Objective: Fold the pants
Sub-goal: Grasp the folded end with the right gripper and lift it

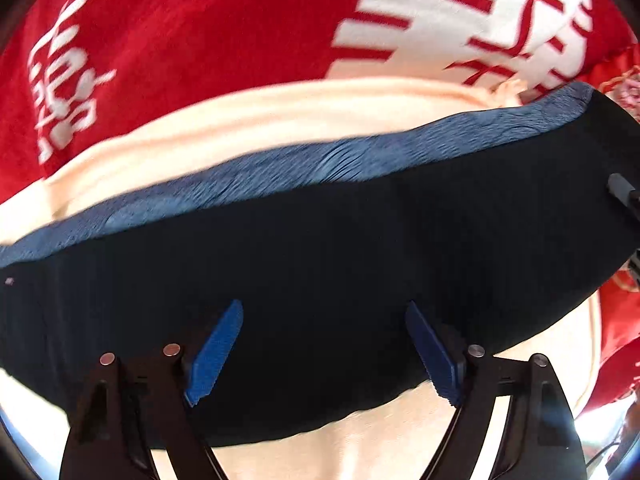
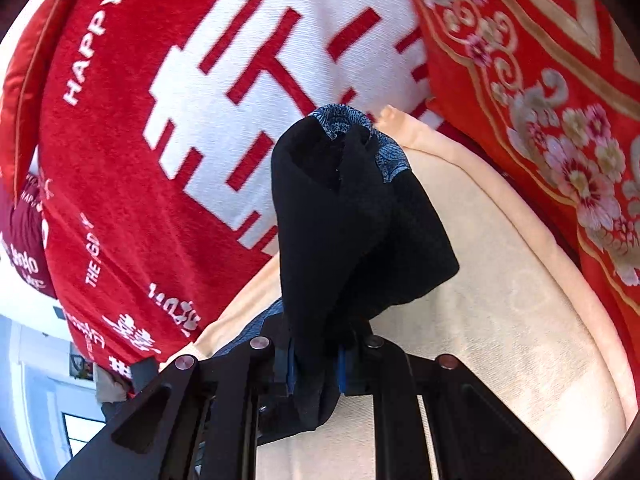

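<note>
Black cloth with a blue patterned band: these are the pants, lying across a cream cushion and reaching from my left side to my right. In the left wrist view the blue waistband runs along the far edge of the dark fabric, with the cream surface showing beyond it and again below the near hem. My left gripper points steeply down over the pants; its two blue fingers stand well apart, released, with dark cloth lying beneath the gap and neither pad pressing on it. At the right edge of this view a dark piece of my other tool is just visible.

In the right wrist view my right gripper is clenched on a bunched end of the pants. The fabric rises out of the narrow gap between the pads as a black cone, and the blue patterned lining shows at its top. This held end is lifted off the cream cushion.

Behind both views stands a red pillow bearing a large white double-happiness character and white lettering. To its right leans a red embroidered cushion with gold borders and pink flowers.
</note>
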Demonstrator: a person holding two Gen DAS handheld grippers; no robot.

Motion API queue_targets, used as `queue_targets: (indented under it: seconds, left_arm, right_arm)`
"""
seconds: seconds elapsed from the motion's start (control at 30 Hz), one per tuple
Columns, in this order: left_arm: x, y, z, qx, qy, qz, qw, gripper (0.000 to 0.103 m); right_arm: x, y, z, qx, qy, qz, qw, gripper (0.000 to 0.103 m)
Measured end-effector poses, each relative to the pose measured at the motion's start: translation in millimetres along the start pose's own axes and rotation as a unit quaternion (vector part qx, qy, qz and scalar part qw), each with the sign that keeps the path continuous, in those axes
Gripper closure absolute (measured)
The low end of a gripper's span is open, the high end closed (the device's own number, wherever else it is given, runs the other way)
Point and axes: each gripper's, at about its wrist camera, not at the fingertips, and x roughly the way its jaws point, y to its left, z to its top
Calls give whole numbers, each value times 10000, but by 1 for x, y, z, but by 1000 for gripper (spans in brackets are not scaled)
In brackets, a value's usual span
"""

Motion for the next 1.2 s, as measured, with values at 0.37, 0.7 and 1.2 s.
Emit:
queue_targets:
  seconds: [0.37, 0.7, 1.2]
  left_arm:
    - [29, -15, -4, 401, -187, 84, 9990, 16]
    - [-7, 53, -10, 44, -269, -533, 9982, 15]
    - [-52, 298, -61, -969, -178, 826, 9917, 15]
  right_arm:
    - [3, 65, -19, -992, 106, -127, 9949, 87]
    - [24, 157, -72, -2363, 288, -597, 9694, 87]
    - [196, 244, -292, -5454, 1284, -2984, 7727, 51]
